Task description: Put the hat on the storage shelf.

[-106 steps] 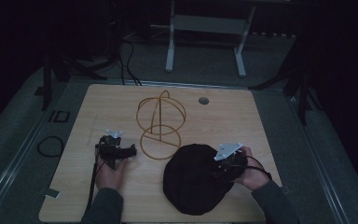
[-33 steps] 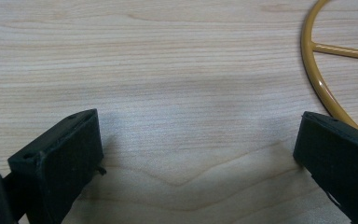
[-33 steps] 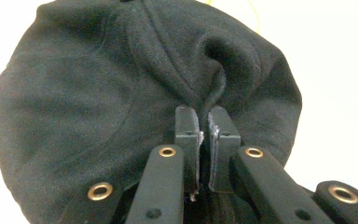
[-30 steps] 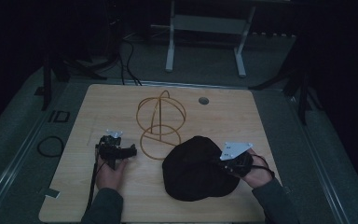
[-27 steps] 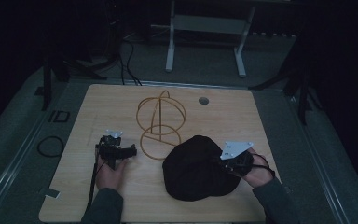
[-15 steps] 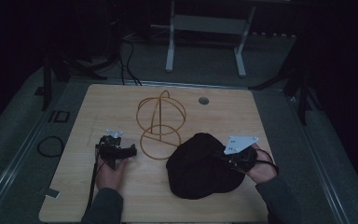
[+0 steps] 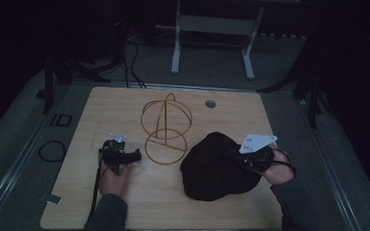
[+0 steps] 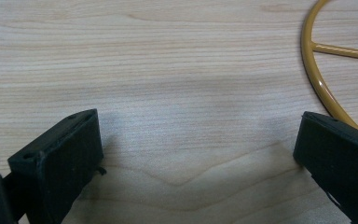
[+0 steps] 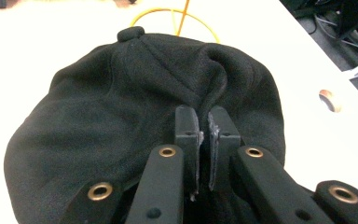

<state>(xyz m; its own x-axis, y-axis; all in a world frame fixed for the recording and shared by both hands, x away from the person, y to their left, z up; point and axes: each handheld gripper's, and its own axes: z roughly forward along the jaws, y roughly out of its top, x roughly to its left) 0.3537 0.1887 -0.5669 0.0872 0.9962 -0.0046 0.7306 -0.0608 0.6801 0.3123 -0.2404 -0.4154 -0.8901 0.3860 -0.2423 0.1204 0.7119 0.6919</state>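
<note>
A black cap (image 7: 217,166) lies bunched on the wooden table (image 7: 125,106) at the right. My right gripper (image 7: 243,160) is shut on a fold of the cap (image 9: 121,107), whose right side is raised off the table; the pinched ridge of cloth rises just beyond the fingertips (image 9: 189,123). A yellow wire stand (image 7: 166,127) with a ring base stands at the table's middle. My left gripper (image 7: 125,155) rests on the table left of the stand, open, with bare wood between its jaws. The stand's ring (image 8: 321,84) runs by the right fingertip (image 8: 335,144).
A small round hole (image 7: 210,103) sits in the table behind the stand, also seen as the hole (image 9: 330,99) at the right. A black cable loop (image 7: 52,150) lies on the floor left of the table. A white frame's legs (image 7: 212,43) stand beyond the far edge.
My right gripper has risen and drawn slightly rightward with the cap, which bunched up from flat into a taller heap. The left gripper stayed where it was.
</note>
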